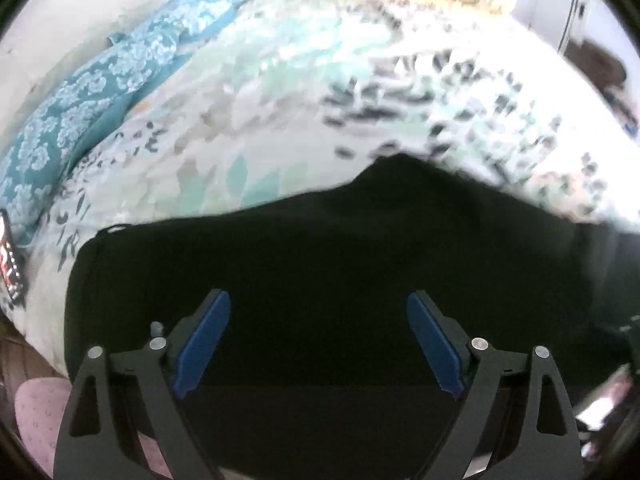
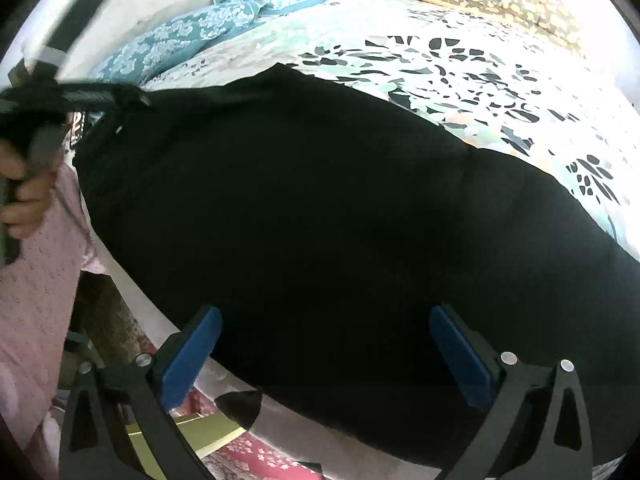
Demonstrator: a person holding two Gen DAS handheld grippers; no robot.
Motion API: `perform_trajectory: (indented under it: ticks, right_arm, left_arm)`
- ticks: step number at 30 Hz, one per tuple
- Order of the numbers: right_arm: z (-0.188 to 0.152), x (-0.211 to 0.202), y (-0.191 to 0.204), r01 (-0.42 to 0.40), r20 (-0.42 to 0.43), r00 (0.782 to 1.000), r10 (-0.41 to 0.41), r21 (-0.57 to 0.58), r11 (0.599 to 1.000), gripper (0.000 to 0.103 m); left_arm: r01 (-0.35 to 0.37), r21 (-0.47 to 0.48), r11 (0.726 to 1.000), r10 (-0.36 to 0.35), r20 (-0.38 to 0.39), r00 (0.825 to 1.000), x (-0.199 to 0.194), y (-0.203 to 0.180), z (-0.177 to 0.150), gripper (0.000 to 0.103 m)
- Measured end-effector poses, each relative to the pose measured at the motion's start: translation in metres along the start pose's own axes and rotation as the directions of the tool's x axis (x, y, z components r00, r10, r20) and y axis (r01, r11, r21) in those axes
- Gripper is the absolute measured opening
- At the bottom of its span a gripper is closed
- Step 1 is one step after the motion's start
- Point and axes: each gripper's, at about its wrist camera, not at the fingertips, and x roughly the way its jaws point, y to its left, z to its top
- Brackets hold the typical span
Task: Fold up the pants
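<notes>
A bed [image 2: 460, 60] covered in a leaf-patterned sheet fills both views. Black pants [image 2: 320, 208] are spread across its lower half. A teal pillow [image 1: 80, 108] is seen at upper left. Both the left gripper [image 1: 318, 340] and right gripper [image 2: 325, 356] are held over the pants with jaws wide apart, empty.

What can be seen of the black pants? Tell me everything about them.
The black pants are plain, dark, matte cloth, lying spread flat across the patterned bedspread, reaching its near edge. A small bright fastener shows at one end. Folds are hard to read in the dark fabric. The left gripper and right gripper hover open above them, holding nothing.
</notes>
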Motion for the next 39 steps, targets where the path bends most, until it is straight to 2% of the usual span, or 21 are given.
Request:
perform_trajectory:
  ticks: [2,3,4,5,8,11,14,16,17,20,21,22,23,25,27,29,31,32,34,37,39]
  right_arm:
    - [0.003,-0.009,-0.008,0.008,0.027,1.0,-0.009,0.031,0.999,0.103]
    - [0.004,-0.016,-0.015,0.018,0.046,0.999,-0.02,0.052,0.998,0.103]
    - [0.006,-0.023,-0.026,0.032,0.057,0.998,-0.036,0.074,0.997,0.103]
    - [0.008,-0.03,-0.037,0.044,0.059,0.997,-0.049,0.093,0.995,0.103]
    - [0.011,-0.048,-0.079,0.077,0.039,0.996,-0.085,0.164,0.983,0.103]
    - [0.007,-0.073,-0.148,0.122,-0.04,0.993,-0.115,0.255,0.959,0.103]
    - [-0.009,-0.098,-0.233,0.18,-0.18,0.976,-0.124,0.343,0.922,0.103]
    - [-0.029,-0.121,-0.301,0.262,-0.242,0.954,-0.177,0.388,0.884,0.103]
    - [-0.035,-0.128,-0.32,0.296,-0.252,0.945,-0.206,0.398,0.868,0.103]
    - [-0.068,-0.153,-0.393,0.45,-0.319,0.887,-0.335,0.428,0.784,0.103]
    - [-0.083,-0.16,-0.415,0.501,-0.35,0.86,-0.373,0.432,0.75,0.103]
    - [-0.091,-0.164,-0.427,0.52,-0.357,0.849,-0.389,0.44,0.732,0.103]
    - [-0.097,-0.168,-0.435,0.517,-0.348,0.853,-0.389,0.457,0.724,0.103]
    - [-0.109,-0.176,-0.447,0.428,-0.261,0.904,-0.34,0.538,0.726,0.103]
    - [-0.114,-0.179,-0.449,0.323,-0.171,0.946,-0.276,0.579,0.748,0.103]
    - [-0.118,-0.175,-0.451,0.234,-0.117,0.972,-0.206,0.596,0.768,0.102]
    - [-0.122,-0.166,-0.454,0.199,-0.117,0.98,-0.161,0.61,0.767,0.099]
    - [-0.124,-0.161,-0.456,0.195,-0.125,0.981,-0.149,0.617,0.763,0.09]
    - [-0.129,-0.159,-0.461,0.184,-0.122,0.983,-0.137,0.633,0.752,0.083]
    - [-0.135,-0.162,-0.472,0.135,-0.085,0.991,-0.105,0.674,0.726,0.069]
    - [-0.134,-0.161,-0.471,0.084,-0.059,0.996,-0.059,0.686,0.722,0.055]
  left_arm:
    - [-0.073,0.027,0.997,0.075,-0.088,0.993,0.024,0.003,-0.012,0.092]
    - [-0.079,0.031,0.996,0.082,-0.1,0.992,0.03,0.007,-0.021,0.095]
    - [-0.072,0.024,0.997,0.073,-0.074,0.995,0.029,0.011,-0.026,0.1]
    - [-0.072,0.022,0.997,0.073,-0.064,0.995,0.028,0.015,-0.028,0.101]
    - [-0.053,0.014,0.998,0.054,-0.094,0.994,0.028,0.019,-0.024,0.101]
    - [-0.076,0.015,0.997,0.077,-0.087,0.993,0.029,0.014,-0.024,0.101]
    - [-0.084,0.007,0.996,0.084,-0.086,0.993,0.031,0.012,-0.023,0.102]
    - [-0.085,0.002,0.996,0.085,-0.081,0.993,0.03,0.012,-0.024,0.103]
    - [-0.087,0.001,0.996,0.086,-0.078,0.993,0.03,0.012,-0.025,0.103]
    - [-0.09,-0.001,0.996,0.089,-0.071,0.994,0.03,0.012,-0.027,0.103]
    - [-0.09,-0.003,0.996,0.089,-0.07,0.994,0.03,0.012,-0.027,0.103]
    - [-0.09,-0.004,0.996,0.09,-0.069,0.994,0.03,0.012,-0.027,0.103]
    - [-0.091,-0.005,0.996,0.091,-0.07,0.993,0.03,0.012,-0.027,0.103]
    - [-0.096,-0.009,0.995,0.095,-0.071,0.993,0.03,0.012,-0.027,0.103]
    - [-0.101,-0.012,0.995,0.1,-0.071,0.993,0.03,0.012,-0.027,0.103]
    - [-0.105,-0.018,0.994,0.104,-0.071,0.992,0.031,0.011,-0.026,0.103]
    - [-0.108,-0.023,0.994,0.106,-0.072,0.992,0.031,0.012,-0.025,0.103]
    - [-0.109,-0.026,0.994,0.107,-0.073,0.992,0.031,0.012,-0.025,0.103]
    - [-0.112,-0.026,0.993,0.11,-0.074,0.991,0.031,0.011,-0.025,0.103]
    - [-0.113,-0.028,0.993,0.111,-0.074,0.991,0.031,0.011,-0.026,0.103]
    - [-0.117,-0.029,0.993,0.115,-0.074,0.991,0.031,0.011,-0.026,0.103]
